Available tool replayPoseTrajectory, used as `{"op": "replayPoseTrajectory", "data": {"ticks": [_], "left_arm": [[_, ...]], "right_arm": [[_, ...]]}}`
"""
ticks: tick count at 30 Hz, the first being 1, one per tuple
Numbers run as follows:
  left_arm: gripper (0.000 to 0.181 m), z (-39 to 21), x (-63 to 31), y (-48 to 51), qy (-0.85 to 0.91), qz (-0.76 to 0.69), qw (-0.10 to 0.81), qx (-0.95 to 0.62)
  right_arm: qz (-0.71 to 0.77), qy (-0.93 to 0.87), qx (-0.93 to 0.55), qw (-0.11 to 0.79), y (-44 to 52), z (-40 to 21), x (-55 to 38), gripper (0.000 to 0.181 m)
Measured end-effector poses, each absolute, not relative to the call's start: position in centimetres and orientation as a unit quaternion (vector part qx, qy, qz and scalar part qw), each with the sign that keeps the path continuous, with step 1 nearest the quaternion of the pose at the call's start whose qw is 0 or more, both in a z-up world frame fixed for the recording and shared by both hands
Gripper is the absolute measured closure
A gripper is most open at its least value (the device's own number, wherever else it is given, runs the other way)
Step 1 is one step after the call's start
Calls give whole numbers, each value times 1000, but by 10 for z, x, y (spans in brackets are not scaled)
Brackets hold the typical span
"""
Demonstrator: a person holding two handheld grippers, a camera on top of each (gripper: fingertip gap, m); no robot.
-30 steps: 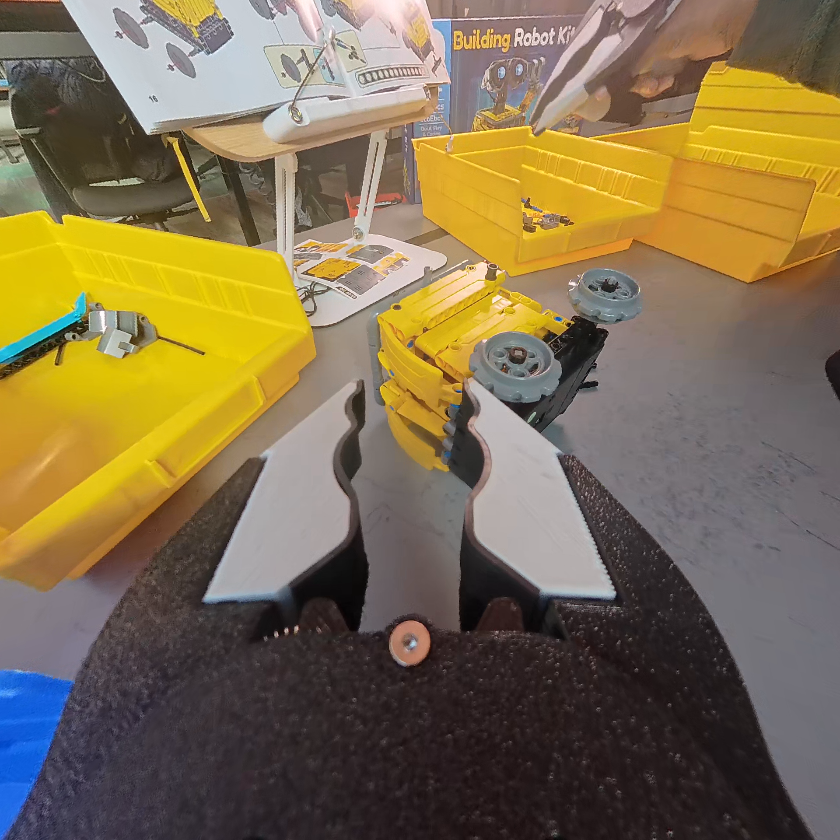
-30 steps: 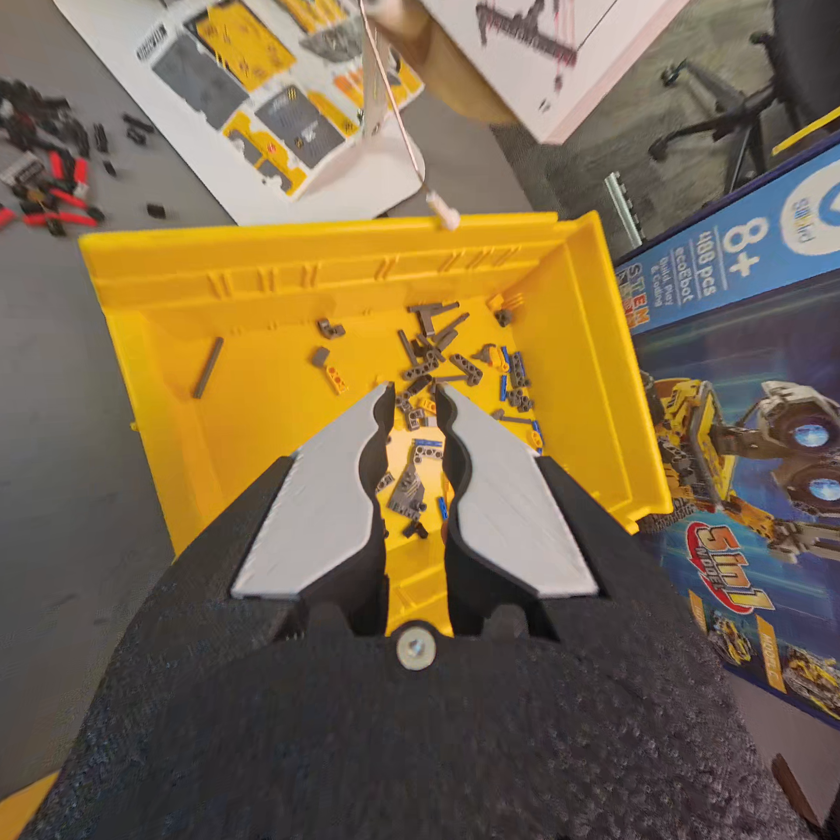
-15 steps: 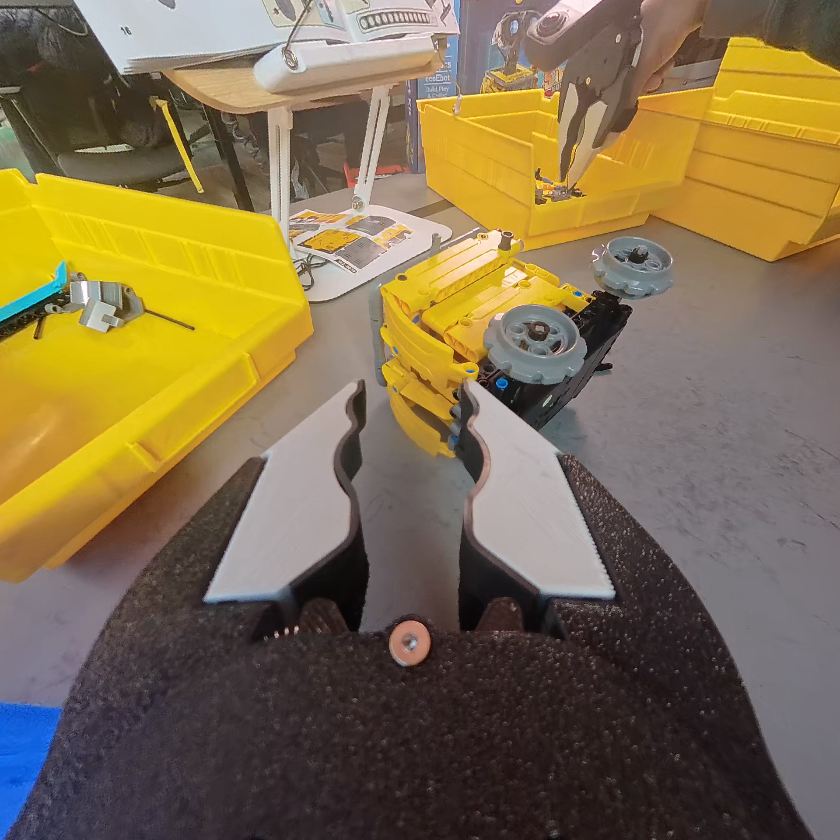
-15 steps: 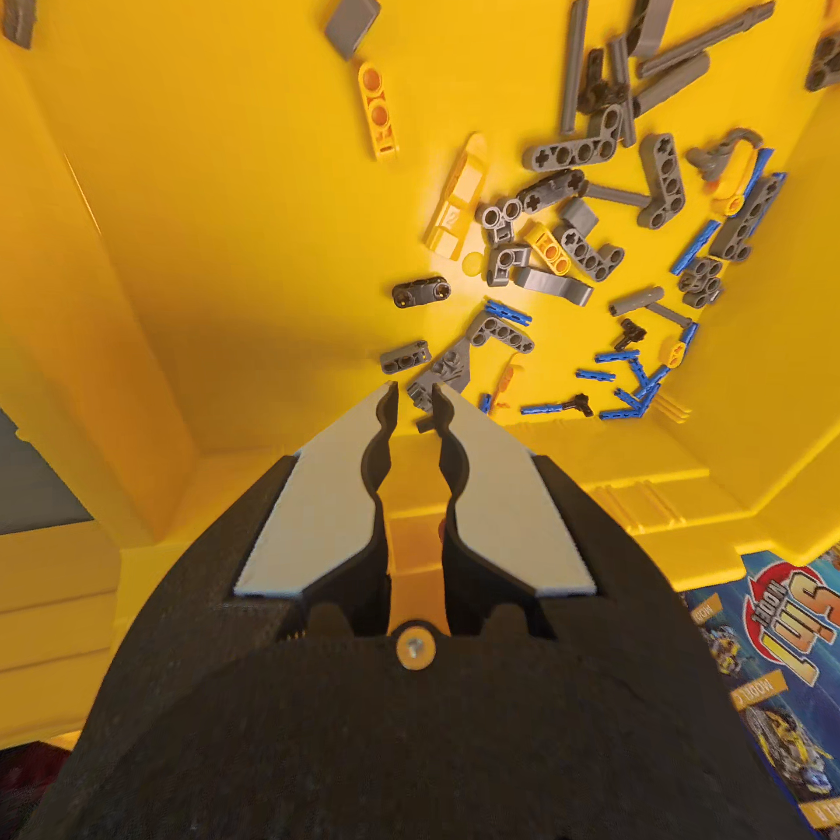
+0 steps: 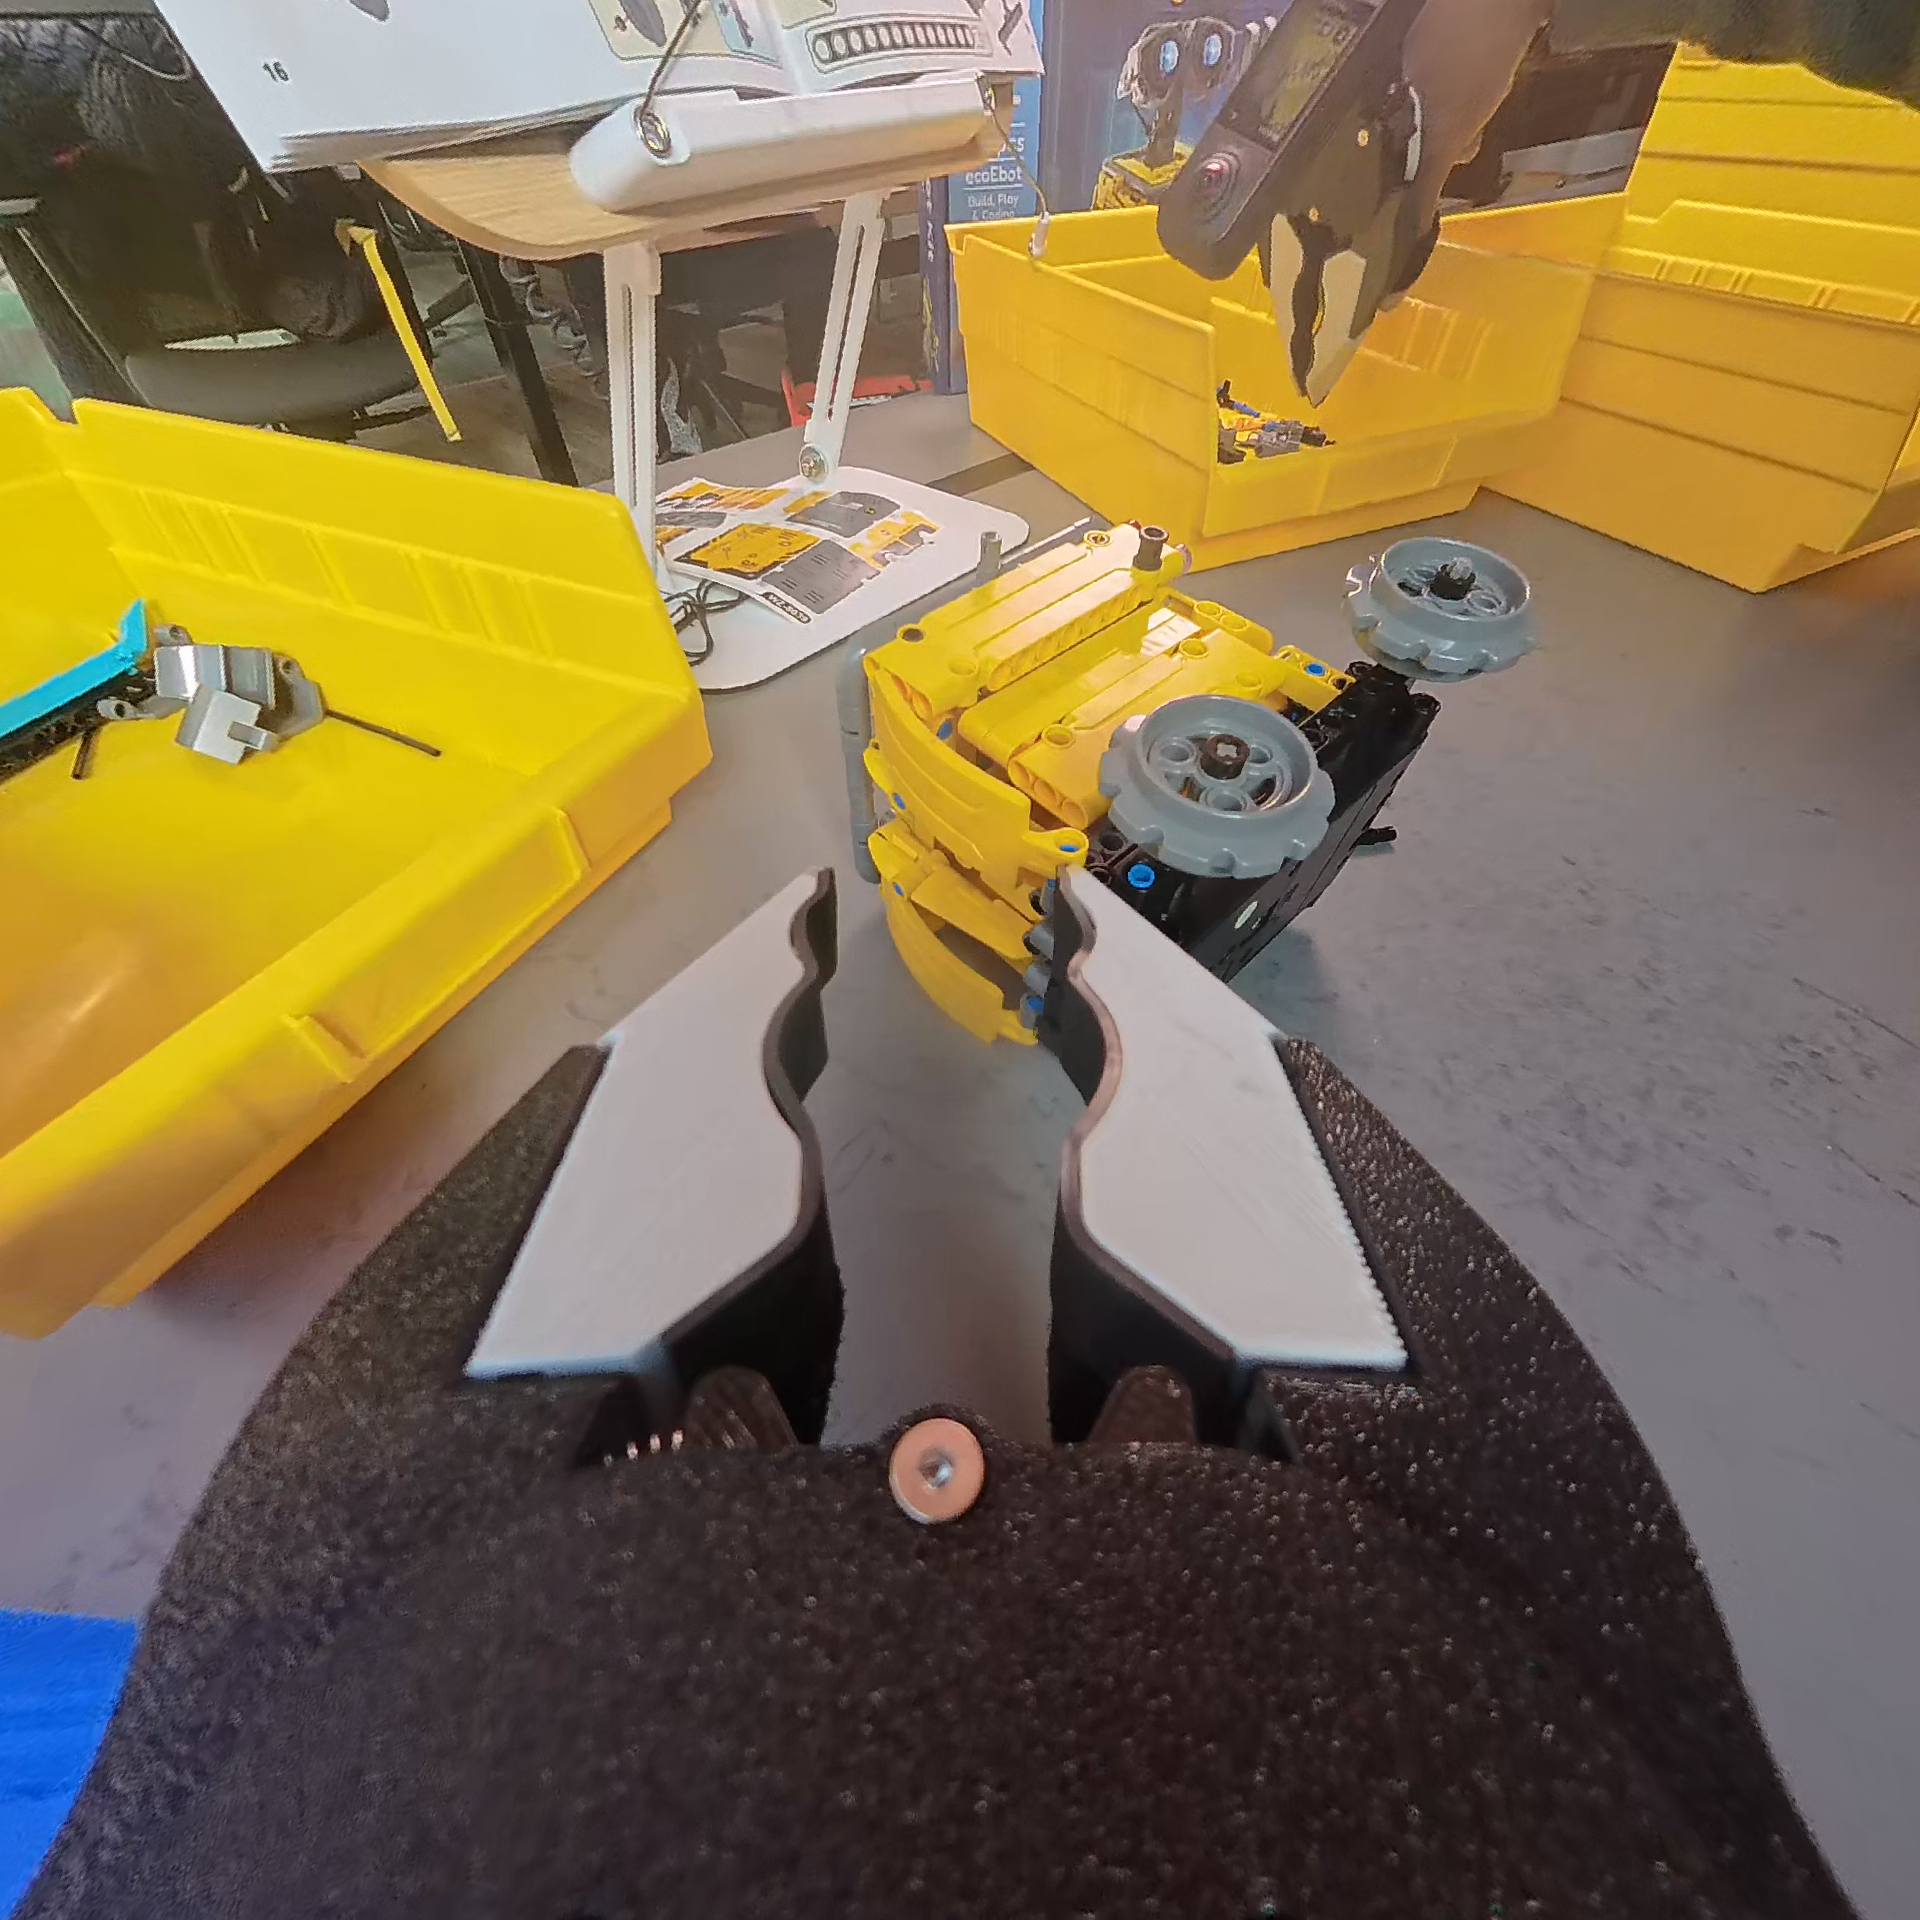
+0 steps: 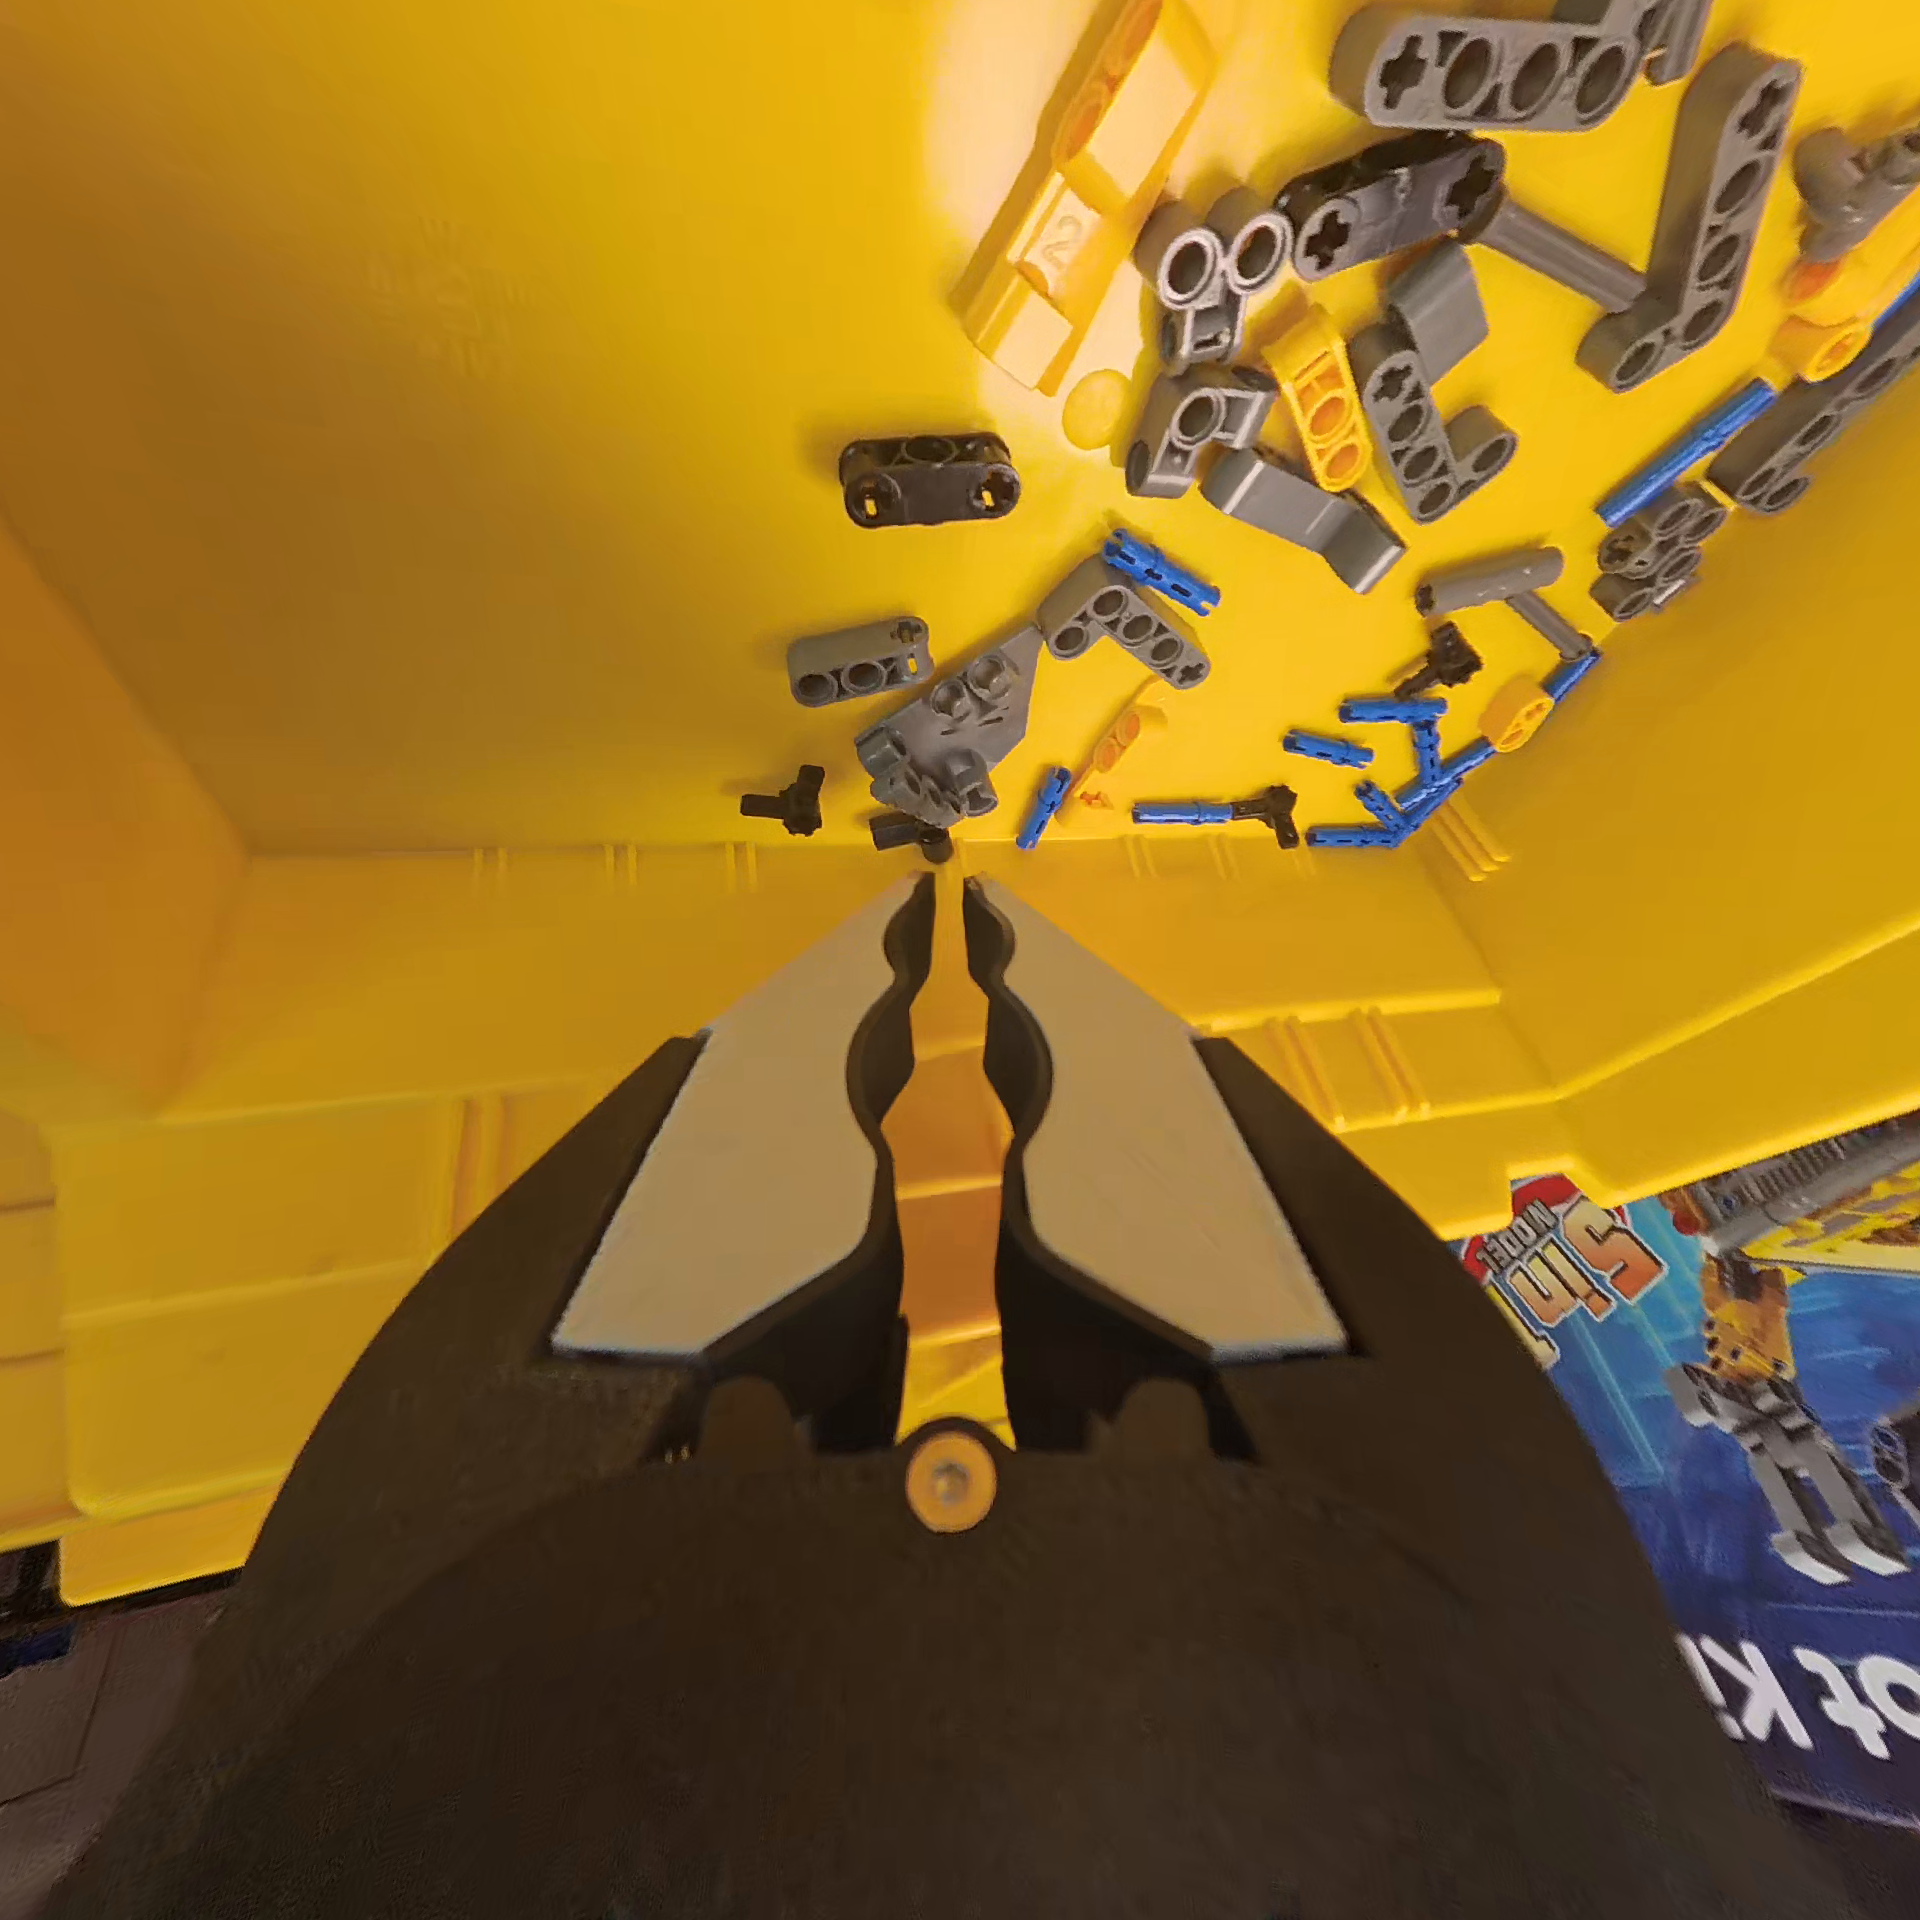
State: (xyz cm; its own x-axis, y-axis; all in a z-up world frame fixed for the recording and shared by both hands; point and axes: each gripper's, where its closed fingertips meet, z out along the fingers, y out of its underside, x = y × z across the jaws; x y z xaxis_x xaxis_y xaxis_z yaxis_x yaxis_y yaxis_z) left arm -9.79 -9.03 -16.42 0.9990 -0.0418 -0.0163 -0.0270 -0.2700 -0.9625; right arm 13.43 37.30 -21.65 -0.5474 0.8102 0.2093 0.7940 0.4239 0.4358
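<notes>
Our left gripper (image 5: 945,914) hangs low over the grey table (image 5: 1558,1195), fingers spread wide with nothing between them. Its right fingertip (image 5: 1070,914) sits just beside the model (image 5: 1049,748), at frame centre; we cannot tell if they touch. The model, yellow and black, lies on its side, its long axis running from lower left to upper right, with two grey wheels (image 5: 1216,779) facing up. A yellow bin (image 5: 436,831) fills the left of the frame, holding a grey and blue part (image 5: 208,696). Behind, a stand (image 5: 727,312) carries an open booklet.

Our right gripper (image 6: 943,883) shows in the upper right of the left view (image 5: 1320,353), pointing down into the far bin (image 5: 1122,374). In its own view the fingers are nearly closed, a thin gap left at the tips, and nothing is pinched. They hover just above the bin floor (image 6: 468,416), nearest a small black pin (image 6: 914,833) and a grey plate (image 6: 940,743) just above them in the frame. Grey beams (image 6: 1507,73), blue pins (image 6: 1164,566) and yellow pieces (image 6: 1081,187) lie scattered to the upper right. A blue box (image 6: 1714,1455) stands at the lower right.
</notes>
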Motion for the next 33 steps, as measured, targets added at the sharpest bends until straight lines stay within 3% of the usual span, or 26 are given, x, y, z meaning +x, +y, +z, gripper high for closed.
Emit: {"op": "replayPoseTrajectory", "data": {"ticks": [4, 9, 13, 17, 23, 33], "left_arm": [[141, -163, -99, -91, 19, -7, 606, -795], [141, -166, -99, -91, 19, -9, 602, -798], [141, -166, -100, -91, 17, -10, 602, -799], [141, -167, -101, -90, 15, -12, 600, -800], [141, -167, -100, -90, 17, -10, 600, -800], [141, -166, -100, -91, 19, -8, 601, -799]], "right_arm": [[228, 856, 463, 24, 368, -229, 132, 166], [179, 870, 459, 1, 358, -233, 117, 169], [75, 872, 482, -47, 339, -219, 90, 174], [125, 855, 492, -108, 365, -205, 84, 170], [25, 856, 478, -196, 333, -194, 45, 164], [-78, 847, 497, -172, 292, -229, 18, 155]]}}
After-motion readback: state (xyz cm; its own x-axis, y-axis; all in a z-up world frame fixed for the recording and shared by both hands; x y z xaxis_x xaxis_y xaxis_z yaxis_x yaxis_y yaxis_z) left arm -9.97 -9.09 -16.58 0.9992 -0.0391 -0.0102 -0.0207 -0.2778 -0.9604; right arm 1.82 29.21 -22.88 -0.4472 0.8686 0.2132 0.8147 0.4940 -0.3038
